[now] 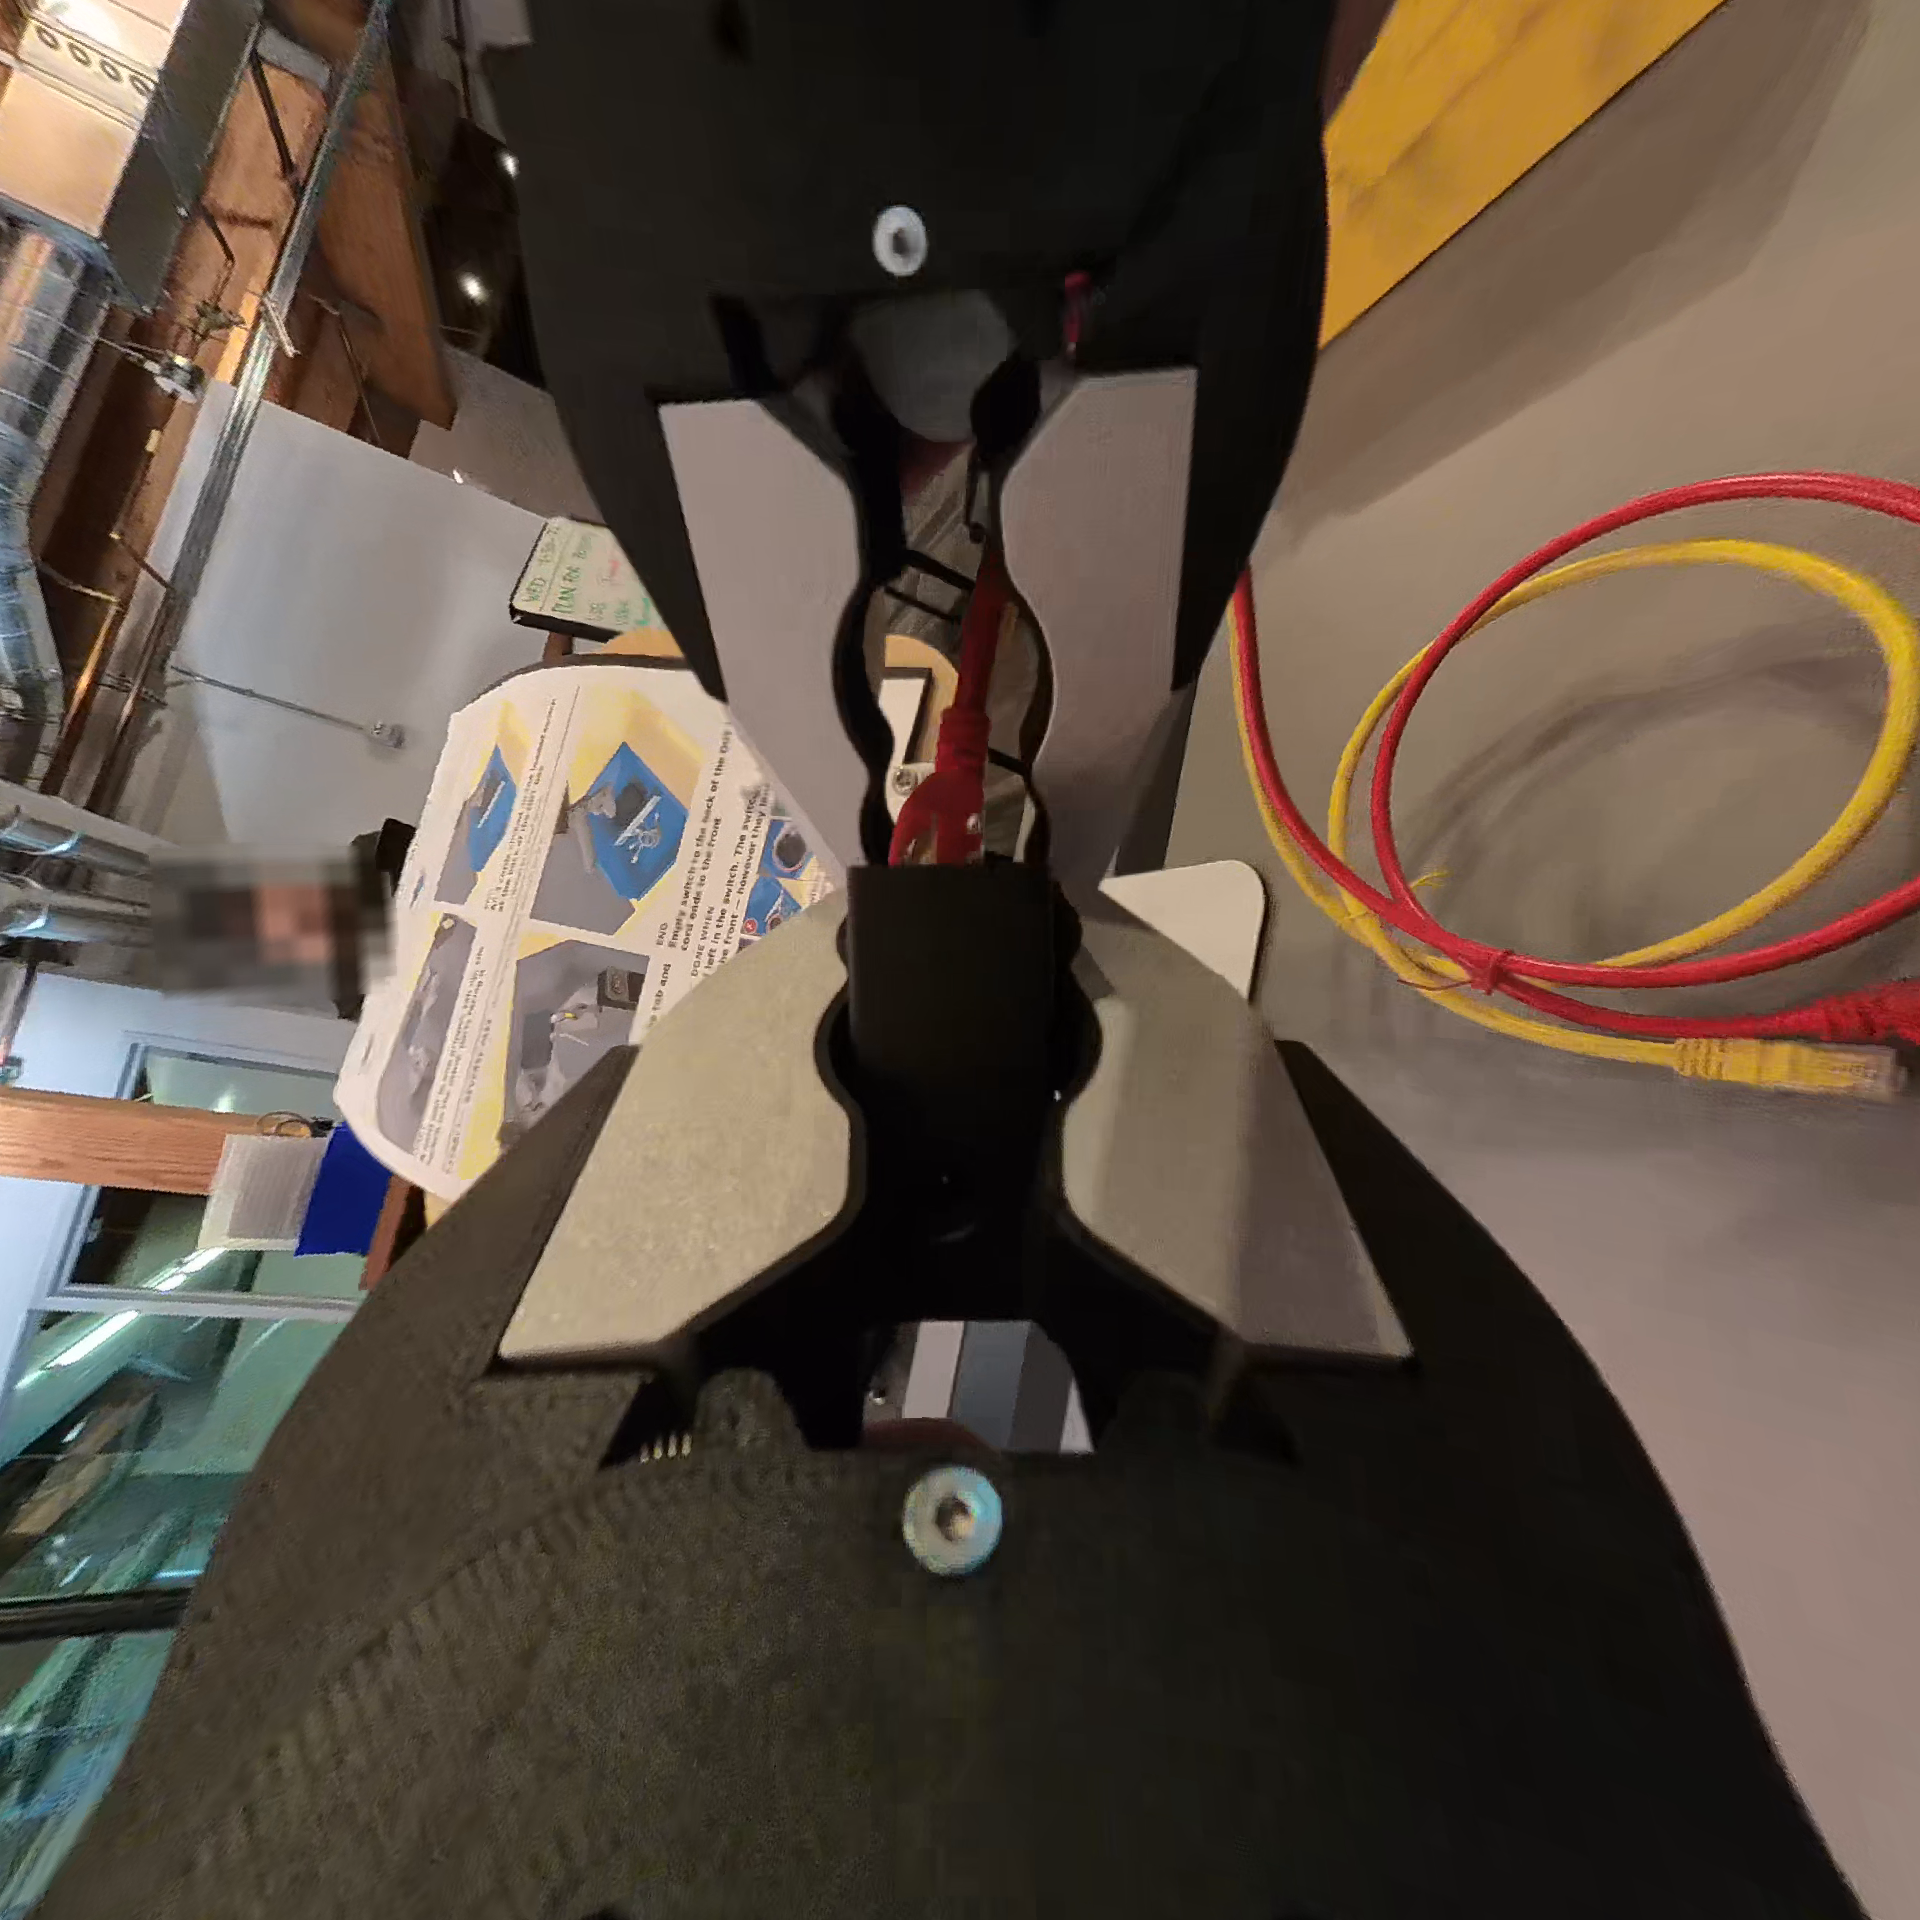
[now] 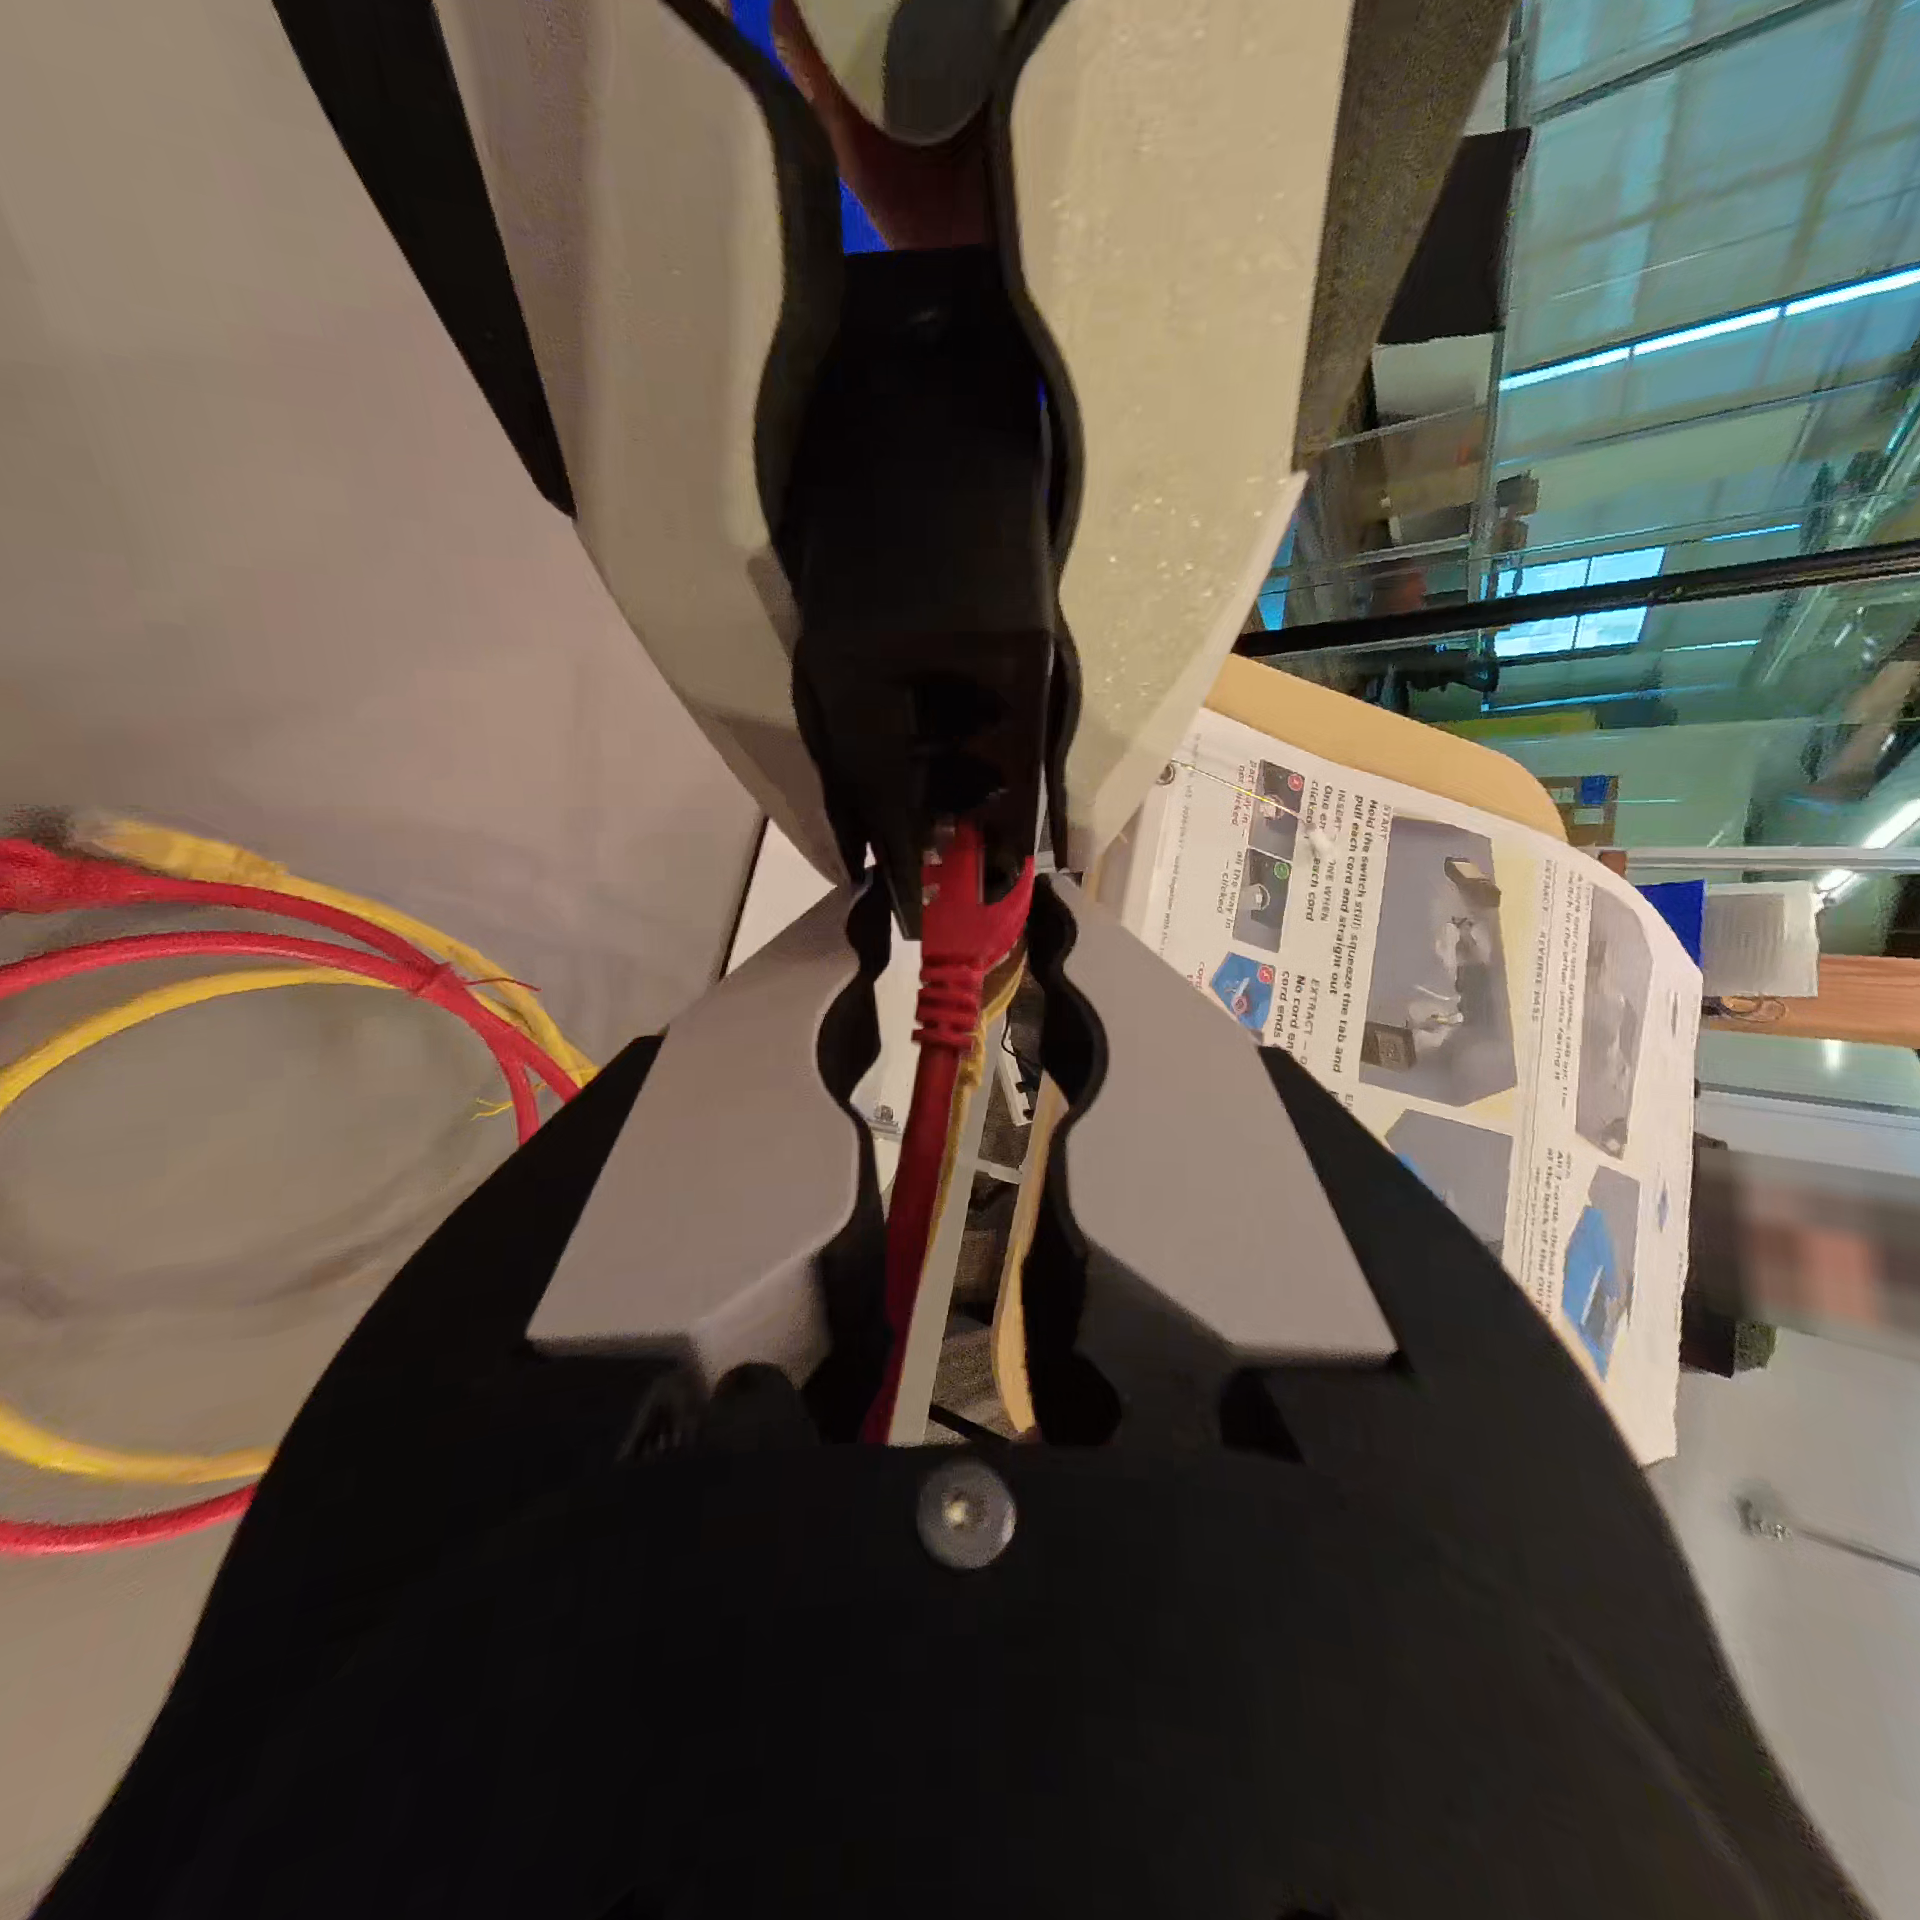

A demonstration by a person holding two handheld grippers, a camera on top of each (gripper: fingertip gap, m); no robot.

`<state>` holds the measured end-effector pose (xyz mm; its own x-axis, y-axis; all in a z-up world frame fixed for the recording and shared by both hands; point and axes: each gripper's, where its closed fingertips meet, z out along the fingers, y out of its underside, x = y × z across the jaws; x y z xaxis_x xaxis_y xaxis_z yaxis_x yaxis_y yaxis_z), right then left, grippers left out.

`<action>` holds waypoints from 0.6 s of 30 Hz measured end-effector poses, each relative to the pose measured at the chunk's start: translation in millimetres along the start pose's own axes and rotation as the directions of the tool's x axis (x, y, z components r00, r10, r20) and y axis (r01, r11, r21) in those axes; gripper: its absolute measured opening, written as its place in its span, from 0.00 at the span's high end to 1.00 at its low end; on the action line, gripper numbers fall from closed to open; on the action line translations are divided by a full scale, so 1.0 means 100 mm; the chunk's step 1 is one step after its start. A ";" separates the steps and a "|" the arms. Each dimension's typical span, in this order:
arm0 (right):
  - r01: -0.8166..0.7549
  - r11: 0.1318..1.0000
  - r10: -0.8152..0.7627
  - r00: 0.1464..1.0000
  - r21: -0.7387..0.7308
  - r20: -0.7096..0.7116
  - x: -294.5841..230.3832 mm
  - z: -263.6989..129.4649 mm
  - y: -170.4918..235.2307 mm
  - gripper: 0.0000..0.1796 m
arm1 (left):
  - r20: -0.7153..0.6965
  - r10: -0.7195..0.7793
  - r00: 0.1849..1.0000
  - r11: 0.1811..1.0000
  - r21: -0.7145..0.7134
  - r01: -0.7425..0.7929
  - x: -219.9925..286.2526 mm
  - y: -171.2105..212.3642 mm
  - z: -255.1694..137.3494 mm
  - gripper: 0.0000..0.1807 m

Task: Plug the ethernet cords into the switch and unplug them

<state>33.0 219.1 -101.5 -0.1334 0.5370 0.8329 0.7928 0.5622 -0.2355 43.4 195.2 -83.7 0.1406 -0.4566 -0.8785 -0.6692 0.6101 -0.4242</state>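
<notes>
My left gripper point(image 1: 956, 920) is shut on a small black switch point(image 1: 951, 997) and holds it off the grey table. In the right wrist view the switch point(image 2: 914, 520) sits between the left gripper's pale fingers point(image 2: 665, 520), ports facing me. My right gripper point(image 2: 961, 894) is shut on the red ethernet cord's plug point(image 2: 961, 935), whose tip is at a port on the switch. The left wrist view shows that red plug point(image 1: 940, 800) between the right gripper's fingers point(image 1: 1101, 582). How deep the plug sits is hidden.
A red cord point(image 1: 1455, 665) and a yellow cord point(image 1: 1662, 582) lie coiled on the grey table point(image 1: 1558, 1455), their free plugs point(image 1: 1787, 1070) side by side. A printed instruction sheet point(image 2: 1455, 987) curls over a board beyond the grippers. A yellow panel point(image 1: 1507, 135) lies farther off. Left and right tips are no more than a few centimetres apart.
</notes>
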 end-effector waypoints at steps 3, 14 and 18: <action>0.022 1.000 -0.022 0.999 -0.001 -0.045 0.01 0.01 0.00 0.87 | -0.009 -0.009 1.000 1.000 0.000 0.009 0.00 0.01 0.00 0.84; 0.078 0.994 -0.088 0.985 -0.072 -0.151 -0.02 -0.10 0.20 0.87 | -0.351 -0.334 0.875 0.935 -0.009 0.353 0.03 -0.07 -0.26 0.33; 0.157 0.979 -0.179 0.966 -0.128 -0.185 -0.04 -0.13 0.22 0.87 | -0.546 -0.373 0.750 0.926 -0.164 0.341 0.08 -0.02 -0.25 0.19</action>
<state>58.6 221.4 -103.7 -0.1611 0.3023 0.9395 0.8314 0.5545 -0.0359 27.8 173.8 -84.6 -0.0432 -0.9238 -0.3805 -0.6908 0.3027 -0.6566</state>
